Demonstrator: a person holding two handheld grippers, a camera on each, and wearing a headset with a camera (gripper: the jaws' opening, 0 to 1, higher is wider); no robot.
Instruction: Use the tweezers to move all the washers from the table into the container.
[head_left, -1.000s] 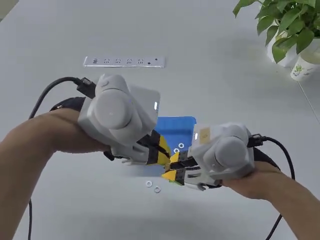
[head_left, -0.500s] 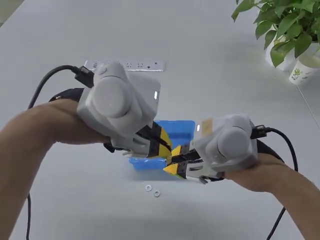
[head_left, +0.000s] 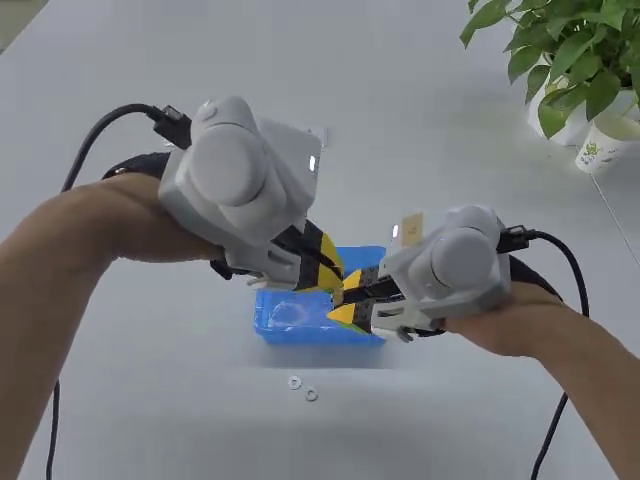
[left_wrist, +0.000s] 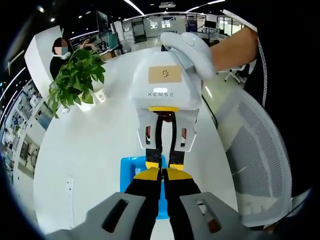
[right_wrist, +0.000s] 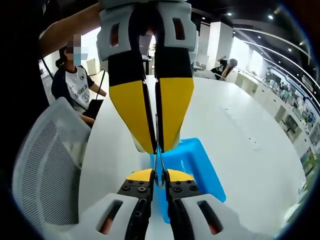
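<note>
L gripper (left_wrist: 162, 174) & R gripper (right_wrist: 159, 176) tip-to-tip above blue container (head_left: 290, 322), both pinching thin tweezers (right_wrist: 158, 167); two washers (head_left: 295, 382) on surface (head_left: 450, 120) just beside container.

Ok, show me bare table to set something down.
Bare: the wide table stretch between the plant and the left hand-held gripper, and the near strip this side of the two washers. Crowded: over the blue container, where the right hand-held gripper meets the left.

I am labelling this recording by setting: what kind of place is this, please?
Probably an open-plan office: a grey mesh office chair, a potted green plant on the long white table, and ceiling strip lights.
</note>
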